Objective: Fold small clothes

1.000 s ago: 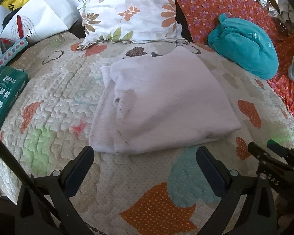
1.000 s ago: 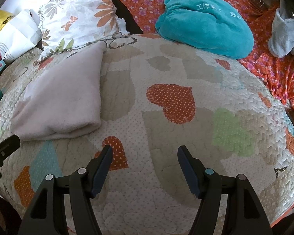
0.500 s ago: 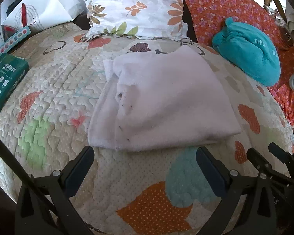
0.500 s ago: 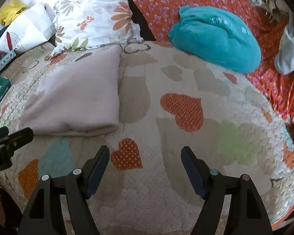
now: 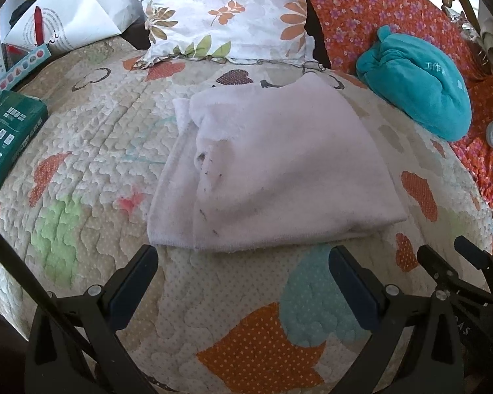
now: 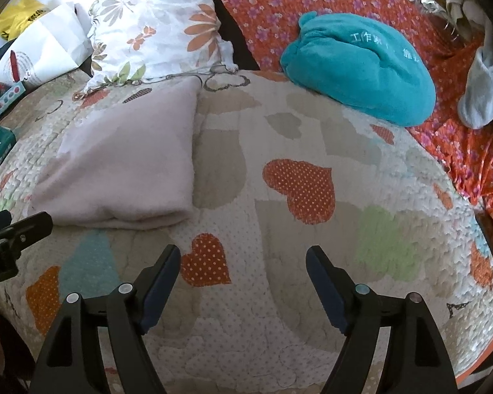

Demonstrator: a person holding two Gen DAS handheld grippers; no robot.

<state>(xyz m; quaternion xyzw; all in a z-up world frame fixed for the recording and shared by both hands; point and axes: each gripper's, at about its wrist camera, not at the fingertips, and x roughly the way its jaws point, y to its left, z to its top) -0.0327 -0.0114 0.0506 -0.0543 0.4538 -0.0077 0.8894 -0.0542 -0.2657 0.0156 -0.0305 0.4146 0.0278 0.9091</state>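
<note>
Both claws hang released above the heart-patterned quilt point(image 5: 92, 151): the left gripper point(image 5: 243, 262) has its fingers spread wide and empty, and the folded pale pink garment point(image 5: 279, 167) lies flat just beyond its fingertips. Seen from the right gripper point(image 6: 243, 262), also spread and empty, that garment point(image 6: 125, 170) sits ahead and off to the left, apart from its fingers.
</note>
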